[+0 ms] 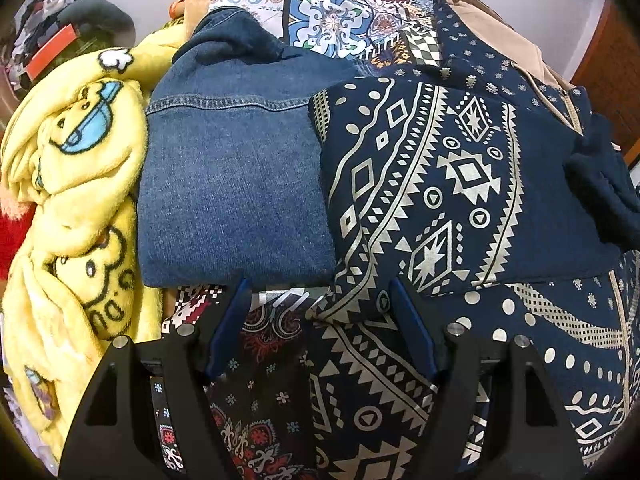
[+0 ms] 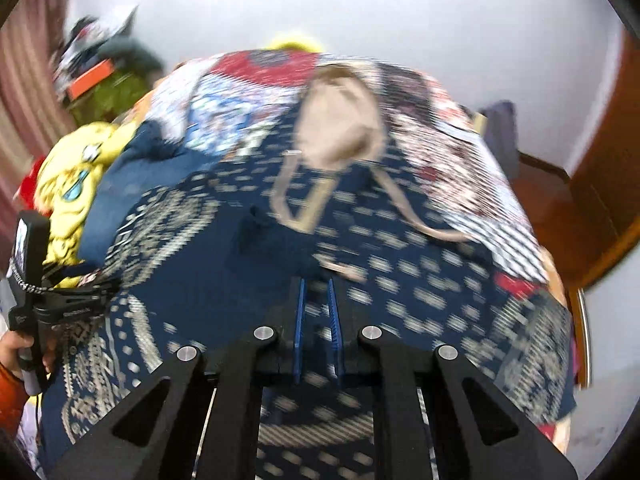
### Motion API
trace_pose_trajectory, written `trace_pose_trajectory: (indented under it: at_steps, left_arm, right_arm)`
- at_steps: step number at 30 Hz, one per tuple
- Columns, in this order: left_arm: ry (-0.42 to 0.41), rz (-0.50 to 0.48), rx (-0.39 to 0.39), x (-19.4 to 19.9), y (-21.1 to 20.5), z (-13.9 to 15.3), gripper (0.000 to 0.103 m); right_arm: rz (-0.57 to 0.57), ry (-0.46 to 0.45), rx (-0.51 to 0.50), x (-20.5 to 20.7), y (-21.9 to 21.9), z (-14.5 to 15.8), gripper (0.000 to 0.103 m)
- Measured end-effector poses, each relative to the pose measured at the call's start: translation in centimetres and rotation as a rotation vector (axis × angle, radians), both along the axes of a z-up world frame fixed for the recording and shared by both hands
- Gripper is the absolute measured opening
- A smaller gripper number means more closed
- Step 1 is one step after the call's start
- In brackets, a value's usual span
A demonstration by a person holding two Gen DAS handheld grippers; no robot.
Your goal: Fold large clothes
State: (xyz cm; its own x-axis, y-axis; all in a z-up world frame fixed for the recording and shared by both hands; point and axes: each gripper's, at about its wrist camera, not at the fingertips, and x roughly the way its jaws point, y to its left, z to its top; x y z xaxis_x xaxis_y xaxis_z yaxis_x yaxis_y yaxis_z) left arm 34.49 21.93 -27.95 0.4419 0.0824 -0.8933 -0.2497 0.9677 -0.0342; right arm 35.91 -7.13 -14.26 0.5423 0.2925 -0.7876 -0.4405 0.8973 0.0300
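Your left gripper [image 1: 320,300] hangs over the near edge of the pile with its blue pads [image 1: 230,320] spread apart. Nothing sits between them; the pads do not press on any cloth. Treat this gripper as released.

Your right gripper [image 2: 318,300] shows its two blue fingers [image 2: 300,328] drawn almost together, leaving only a narrow slit. The right wrist view is heavily blurred, so you cannot tell whether cloth is pinched in that slit. Treat this gripper as clenched.

The navy garment [image 1: 460,184], printed with pale geometric bands, lies across the patchwork cover [image 1: 332,16]. In the left wrist view, a folded panel of it lies on top, overlapping the right edge of the folded jeans [image 1: 232,184]. More of the garment spreads below and to the right of your left gripper. Its beige collar lining [image 2: 340,120] faces up at the far end.

A yellow blanket [image 1: 76,184] is bunched just left of the jeans, touching them.

In the right wrist view, your left hand [image 2: 16,350] grips its handle at the left edge.
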Motion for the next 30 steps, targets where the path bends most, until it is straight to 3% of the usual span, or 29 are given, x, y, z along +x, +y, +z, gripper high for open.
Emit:
trace_pose_trajectory:
  at_steps: [5, 8, 11, 15, 16, 20, 26, 28, 30]
  left_arm:
    - [0.028, 0.018, -0.005, 0.2, 0.0, 0.3, 0.071]
    - [0.039, 0.000, 0.065, 0.3, -0.9, 1.5, 0.071]
    - [-0.016, -0.048, 0.128, -0.1, -2.5, 3.8, 0.071]
    - [-0.065, -0.109, 0.075, 0.1, -4.3, 6.1, 0.071]
    - [-0.080, -0.127, 0.054, 0.3, -4.8, 6.6, 0.071]
    - [-0.095, -0.193, 0.029, 1.7, -6.9, 6.9, 0.071]
    - [-0.012, -0.202, -0.022, 4.1, -8.8, 3.3, 0.071]
    - [-0.018, -0.196, -0.028, 4.2, -8.9, 2.4, 0.072]
    - [-0.036, -0.187, -0.044, 3.9, -8.7, 2.3, 0.073]
  right_arm:
    - [-0.078, 0.066, 0.020, 0.2, -4.8, -1.6, 0.010]
    - [-0.092, 0.086, 0.012, -0.4, -5.7, -2.2, 0.011]
    - [-0.064, 0.110, 0.048, -0.6, -5.7, -1.9, 0.013]
    - [-0.008, 0.105, 0.130, -0.1, -3.3, -1.0, 0.052]
    - [0.002, 0.102, 0.139, 0.0, -2.7, -1.1, 0.055]
    - [0.062, 0.147, 0.175, 1.6, 1.3, -2.1, 0.055]
    - [0.051, 0.162, 0.121, 3.5, 4.9, -5.0, 0.055]
    - [0.072, 0.161, 0.129, 3.5, 5.5, -5.5, 0.041]
    - [0.086, 0.162, 0.132, 3.5, 5.6, -5.5, 0.035]
